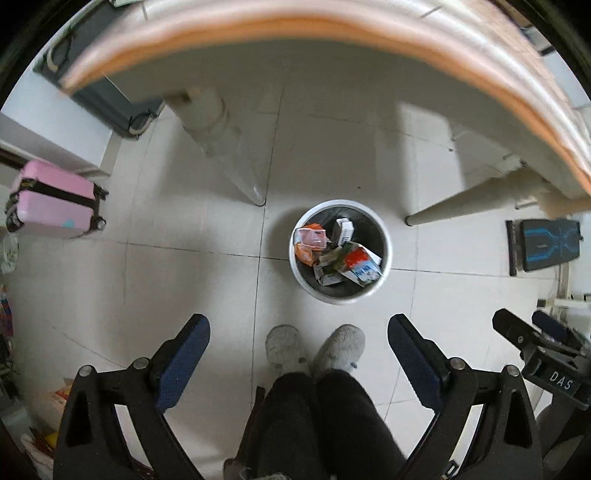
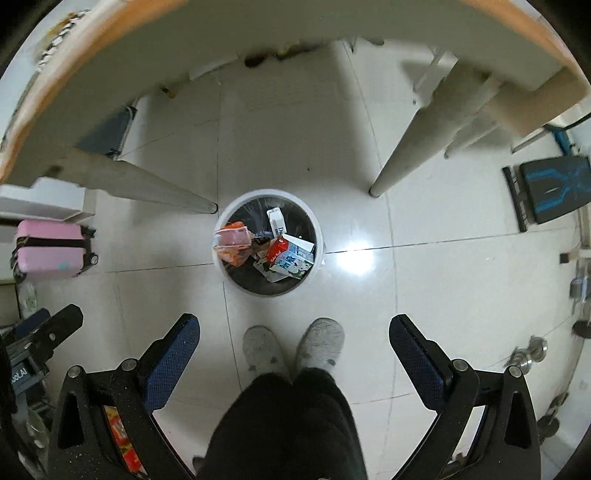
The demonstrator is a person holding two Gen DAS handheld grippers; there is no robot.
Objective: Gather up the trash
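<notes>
A round white trash bin (image 1: 386, 254) (image 2: 320, 236) with a dark liner stands on the tiled floor below both grippers. Inside lie a red, white and blue milk carton (image 1: 360, 269) (image 2: 290, 260), a small white box (image 1: 343, 230) (image 2: 277, 221), and orange and pink snack wrappers (image 1: 310, 242) (image 2: 232, 242). My left gripper (image 1: 298, 332) hangs high above the floor, pointing down, open, with nothing between its blue pads. My right gripper (image 2: 294, 332) is likewise open and empty. Each gripper shows at the edge of the other's view: the right gripper (image 1: 524, 328) and the left gripper (image 2: 55, 321).
A person's grey slippers (image 1: 314, 350) (image 2: 293, 347) and dark trousers stand just in front of the bin. A wooden-edged table (image 1: 332, 26) on pale legs (image 1: 229, 147) (image 2: 413, 147) overhangs beyond it. A pink suitcase (image 1: 55, 199) (image 2: 51, 249) lies left, a black and blue board (image 1: 546, 243) (image 2: 550, 188) right.
</notes>
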